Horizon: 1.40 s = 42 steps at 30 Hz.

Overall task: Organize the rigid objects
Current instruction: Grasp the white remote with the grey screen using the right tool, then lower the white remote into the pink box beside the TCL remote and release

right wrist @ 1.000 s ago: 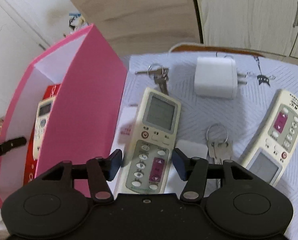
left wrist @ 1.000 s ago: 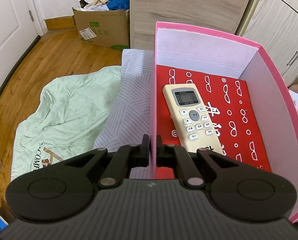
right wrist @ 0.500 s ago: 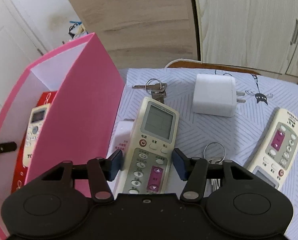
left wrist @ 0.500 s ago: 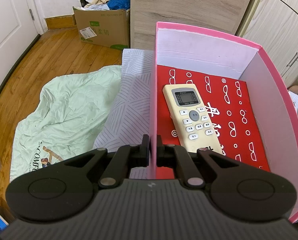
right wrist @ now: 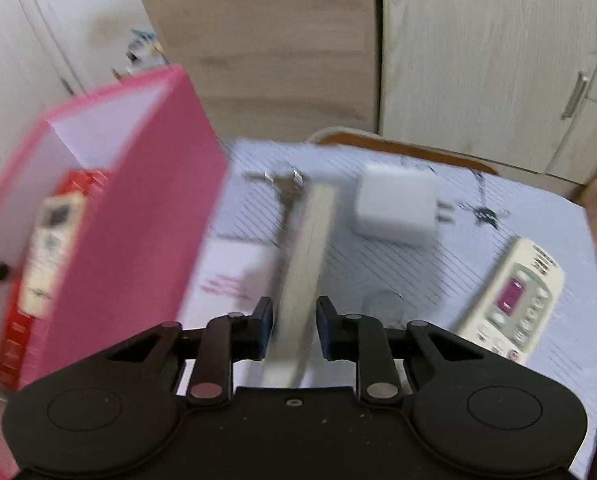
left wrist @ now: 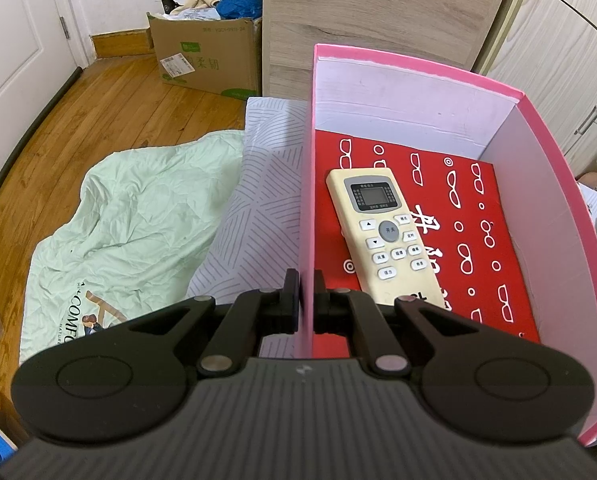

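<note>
Wooden flooring [left wrist: 110, 92] is seen at ten o'clock in the left wrist view, with a cardboard carton [left wrist: 206, 56] at eleven o'clock against a wood-grain cabinet [left wrist: 378, 12], and a pale green quilt [left wrist: 126, 220] spread at nine o'clock beside a striped grey-white bed cover [left wrist: 258, 208]. A pink box [left wrist: 554, 208] is stood on that cover; its floor is lined with a red printed sheet [left wrist: 478, 216], on which a cream remote [left wrist: 386, 236] is laid flat, face up, near the left wall. The left gripper [left wrist: 306, 300] is closed onto the left wall of the box, one finger outside and one inside, with the thin wall pinched between the pads. In the right wrist view, which is blurred by motion, the same box [right wrist: 146, 216] is found at nine o'clock. The right gripper [right wrist: 295, 326] is narrowed around a second remote [right wrist: 306, 264], turned on edge between the blue-tipped fingers; contact with both pads cannot be confirmed through the blur, though the remote appears held. On the cover beyond it, a key bunch [right wrist: 284, 180] is noted at twelve o'clock, a white charger [right wrist: 398, 208] at one o'clock, and a third remote [right wrist: 514, 296] with a magenta button at three o'clock, well apart from the box. A white card [right wrist: 238, 268] is lain just beside the box wall.
</note>
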Tool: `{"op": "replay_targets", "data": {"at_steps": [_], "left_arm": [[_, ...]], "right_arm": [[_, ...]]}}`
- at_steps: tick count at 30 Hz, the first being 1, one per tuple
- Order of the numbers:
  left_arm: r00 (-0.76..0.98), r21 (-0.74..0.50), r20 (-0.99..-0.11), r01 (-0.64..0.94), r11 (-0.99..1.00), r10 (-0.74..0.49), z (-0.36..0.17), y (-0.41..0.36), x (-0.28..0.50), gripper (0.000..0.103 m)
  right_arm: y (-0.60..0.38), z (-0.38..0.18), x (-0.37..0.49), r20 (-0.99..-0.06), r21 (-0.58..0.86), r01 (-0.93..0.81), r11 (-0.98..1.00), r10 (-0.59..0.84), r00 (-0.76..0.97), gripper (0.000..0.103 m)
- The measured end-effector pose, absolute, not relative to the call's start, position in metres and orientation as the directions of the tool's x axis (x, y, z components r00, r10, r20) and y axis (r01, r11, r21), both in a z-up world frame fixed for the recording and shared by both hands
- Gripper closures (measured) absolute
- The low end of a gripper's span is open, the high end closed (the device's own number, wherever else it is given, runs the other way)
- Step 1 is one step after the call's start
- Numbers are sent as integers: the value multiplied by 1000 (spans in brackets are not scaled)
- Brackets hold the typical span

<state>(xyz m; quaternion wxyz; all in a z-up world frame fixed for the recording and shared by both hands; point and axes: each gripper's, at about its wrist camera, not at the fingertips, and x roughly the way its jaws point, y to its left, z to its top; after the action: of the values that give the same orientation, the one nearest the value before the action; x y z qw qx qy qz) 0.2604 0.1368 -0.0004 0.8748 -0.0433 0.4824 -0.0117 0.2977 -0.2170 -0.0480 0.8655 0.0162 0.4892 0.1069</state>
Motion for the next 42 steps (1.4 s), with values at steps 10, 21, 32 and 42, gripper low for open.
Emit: {"op": "replay_targets", "data": {"at_steps": [10, 21, 32, 42], "left_arm": [[532, -94, -844, -23, 995, -67, -1, 137, 261, 98], [521, -140, -847, -35, 989, -101, -1, 140, 262, 97], [516, -195, -845, -47, 980, -143, 1, 154, 266, 96], [515, -213, -843, -49, 976, -158, 1, 159, 267, 95]], "right_arm": [[-223, -15, 281, -763, 164, -176, 971, 238, 601, 83], [-172, 55, 228, -544, 219, -484, 847, 518, 660, 82], [-85, -3, 238, -740, 83, -687, 722, 506, 442, 82], [-51, -9, 221, -758, -172, -761, 626, 409, 508, 83]]}}
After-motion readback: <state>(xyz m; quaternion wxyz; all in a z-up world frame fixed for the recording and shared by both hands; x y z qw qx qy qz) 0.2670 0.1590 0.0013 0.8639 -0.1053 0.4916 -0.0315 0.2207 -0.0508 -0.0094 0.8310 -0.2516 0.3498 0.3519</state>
